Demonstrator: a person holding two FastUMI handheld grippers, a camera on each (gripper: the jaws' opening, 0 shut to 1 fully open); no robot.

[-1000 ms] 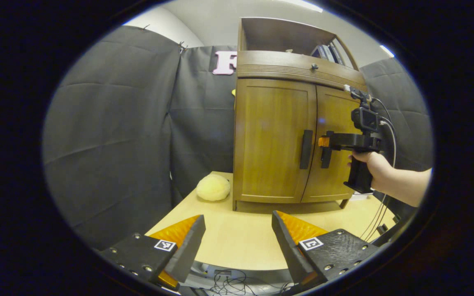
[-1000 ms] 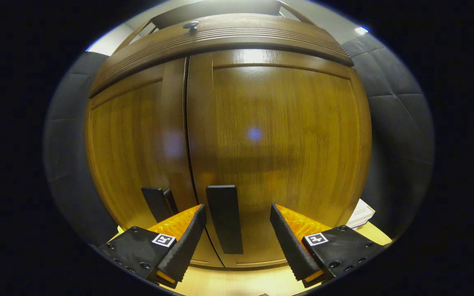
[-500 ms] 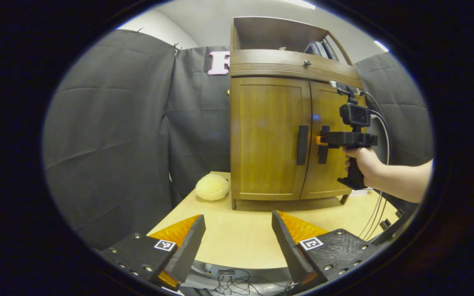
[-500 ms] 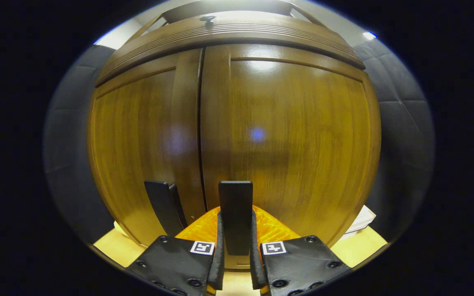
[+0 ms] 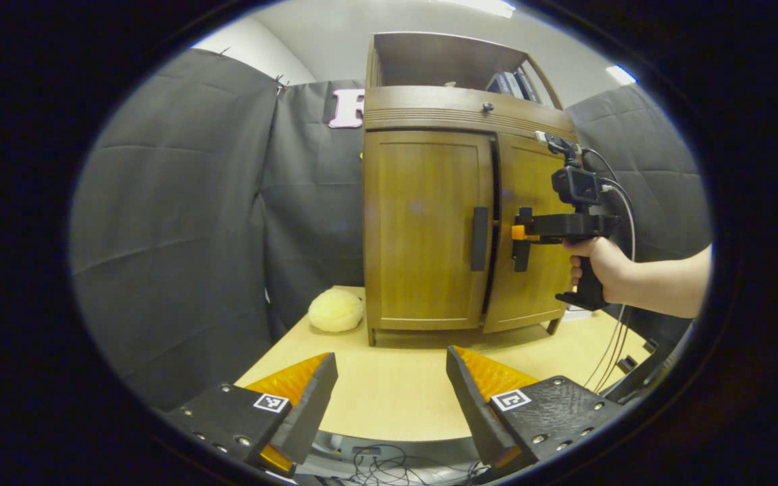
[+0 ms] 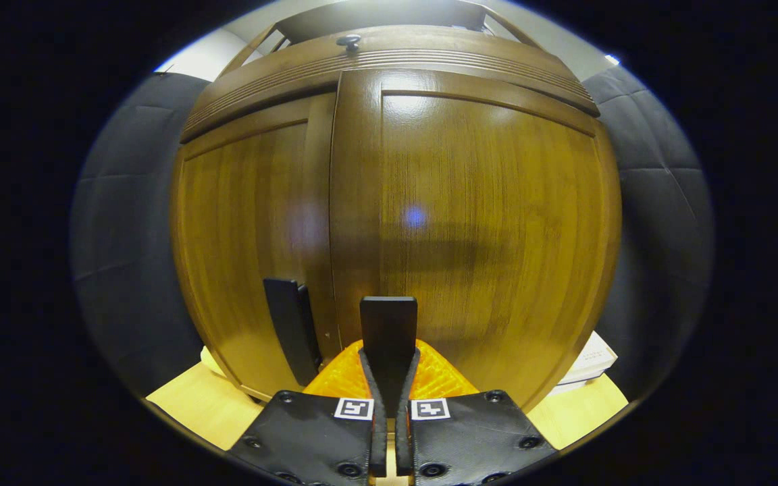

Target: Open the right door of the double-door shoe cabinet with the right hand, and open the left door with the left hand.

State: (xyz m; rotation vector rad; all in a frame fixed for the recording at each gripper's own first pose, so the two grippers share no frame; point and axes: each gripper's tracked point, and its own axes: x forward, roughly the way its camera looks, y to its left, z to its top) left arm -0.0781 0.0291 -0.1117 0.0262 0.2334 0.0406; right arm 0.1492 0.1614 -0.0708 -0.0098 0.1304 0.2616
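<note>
The wooden shoe cabinet [image 5: 429,223] stands on the table. Its right door [image 5: 531,229] is swung out a little, with a dark gap beside the left door [image 5: 423,229], which is flush. In the left gripper view a hand holds my right gripper [image 5: 519,233] against the right door's black handle [image 5: 519,253]. In the right gripper view my right gripper [image 6: 389,378] is shut on that handle [image 6: 389,331], both fingers pressing it. The left door's handle [image 5: 479,239] is free. My left gripper [image 5: 389,391] hangs open over the table's near edge, far from the cabinet.
A pale fluffy ball [image 5: 335,310] lies on the light wooden table [image 5: 389,391] left of the cabinet. Books [image 5: 510,82] stand on the cabinet's open top shelf. A drawer knob [image 5: 487,106] sits above the doors. A white booklet [image 6: 588,358] lies at the cabinet's right. Cables [image 5: 375,466] hang below the table edge.
My right gripper closed on the right door's handle and pulled the door slightly out. The left gripper stayed open and shifted a little to the right.
</note>
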